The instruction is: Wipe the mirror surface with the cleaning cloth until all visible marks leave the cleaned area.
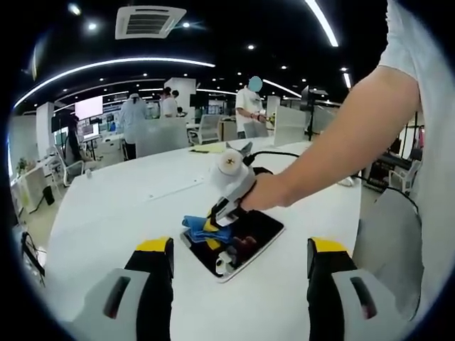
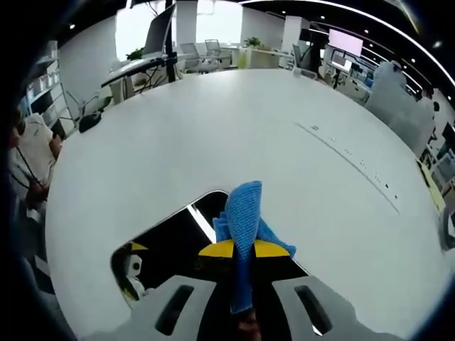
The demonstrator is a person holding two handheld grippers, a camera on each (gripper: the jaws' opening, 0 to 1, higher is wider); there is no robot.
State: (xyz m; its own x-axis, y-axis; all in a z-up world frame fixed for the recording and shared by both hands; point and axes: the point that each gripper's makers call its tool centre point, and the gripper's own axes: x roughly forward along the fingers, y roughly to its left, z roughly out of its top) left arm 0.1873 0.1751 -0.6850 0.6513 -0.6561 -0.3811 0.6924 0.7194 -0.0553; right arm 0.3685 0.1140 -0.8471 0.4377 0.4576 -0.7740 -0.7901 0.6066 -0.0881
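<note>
Right claw (image 2: 244, 250) pinches the blue woven cleaning cloth (image 2: 244, 213) on the flat dark mirror (image 1: 249, 231); left claw (image 1: 240, 259) hangs open over the white counter (image 1: 142, 206).

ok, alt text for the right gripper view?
The right gripper has its fingers shut on a blue cleaning cloth, held over the near end of a dark mirror lying flat on a white table. An open office with desks and chairs lies beyond.

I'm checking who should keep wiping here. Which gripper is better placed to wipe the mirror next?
Right. The right gripper is shut on the blue cleaning cloth, already at the mirror. The left gripper hangs open above the white table, holding nothing.
</note>
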